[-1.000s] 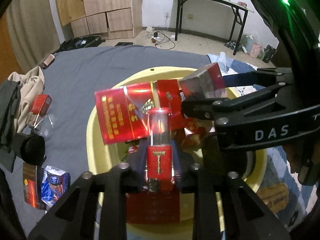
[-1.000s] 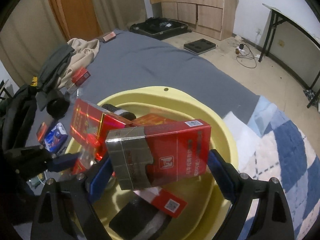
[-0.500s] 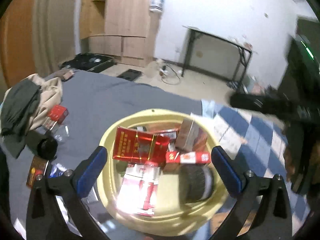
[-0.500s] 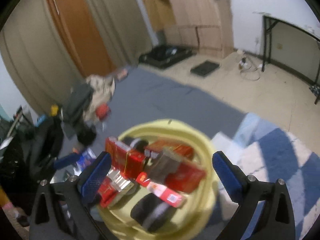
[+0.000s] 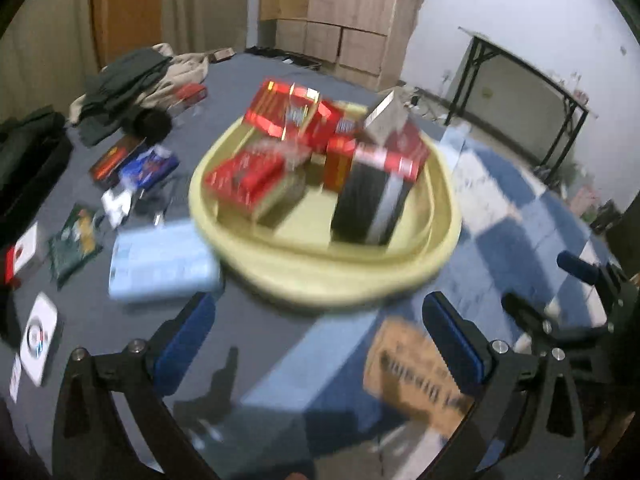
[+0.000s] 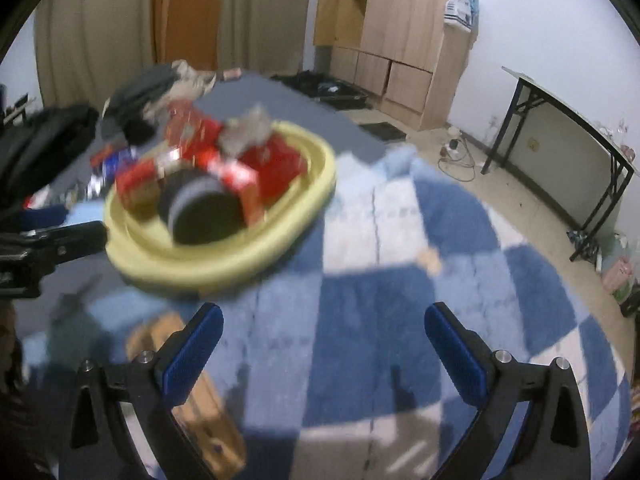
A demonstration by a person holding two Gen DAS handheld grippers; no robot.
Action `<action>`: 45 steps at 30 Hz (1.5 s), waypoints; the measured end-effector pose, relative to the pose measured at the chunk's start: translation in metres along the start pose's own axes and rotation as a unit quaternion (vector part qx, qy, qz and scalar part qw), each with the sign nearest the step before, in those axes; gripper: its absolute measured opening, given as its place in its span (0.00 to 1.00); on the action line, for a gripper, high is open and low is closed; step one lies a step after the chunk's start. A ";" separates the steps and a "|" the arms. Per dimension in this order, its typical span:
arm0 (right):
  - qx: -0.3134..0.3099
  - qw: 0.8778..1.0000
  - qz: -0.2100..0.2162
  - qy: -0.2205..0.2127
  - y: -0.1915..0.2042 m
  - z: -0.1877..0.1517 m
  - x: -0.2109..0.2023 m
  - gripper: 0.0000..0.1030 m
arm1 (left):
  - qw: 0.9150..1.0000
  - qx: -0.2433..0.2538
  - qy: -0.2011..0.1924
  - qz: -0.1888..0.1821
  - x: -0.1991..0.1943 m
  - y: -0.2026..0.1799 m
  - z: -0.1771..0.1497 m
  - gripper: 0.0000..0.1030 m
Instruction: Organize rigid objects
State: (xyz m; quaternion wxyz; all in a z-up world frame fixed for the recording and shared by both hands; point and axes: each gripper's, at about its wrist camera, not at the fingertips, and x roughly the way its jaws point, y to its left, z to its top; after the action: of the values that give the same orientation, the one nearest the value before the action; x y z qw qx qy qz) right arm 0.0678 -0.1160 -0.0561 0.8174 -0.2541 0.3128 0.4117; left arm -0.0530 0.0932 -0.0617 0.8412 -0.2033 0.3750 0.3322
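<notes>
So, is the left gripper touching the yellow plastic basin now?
Apart. In the left wrist view the left gripper stands open and empty, and bare blue bedding shows between its blue pads and the rim of the yellow plastic basin.

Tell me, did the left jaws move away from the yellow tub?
Yes. The left gripper was right over the yellow tub holding a red box; now it has backed off toward the viewer, jaws open and empty.

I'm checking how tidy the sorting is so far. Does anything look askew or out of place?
Yes. In the yellow basin the red boxes lie piled at odd angles, one silver-topped box tilted on top. Several packets and a pale blue box lie outside it on the grey bedcover.
</notes>
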 end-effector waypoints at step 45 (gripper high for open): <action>-0.044 0.998 0.040 0.030 0.019 0.021 0.128 1.00 | 0.999 0.002 0.008 0.032 0.080 -0.002 -0.021 1.00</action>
State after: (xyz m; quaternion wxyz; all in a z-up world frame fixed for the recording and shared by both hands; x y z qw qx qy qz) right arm 0.1176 -0.0257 -0.1370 0.7783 -0.2897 0.3287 0.4498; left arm -0.0217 0.1119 -0.1360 0.8273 -0.1927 0.3890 0.3567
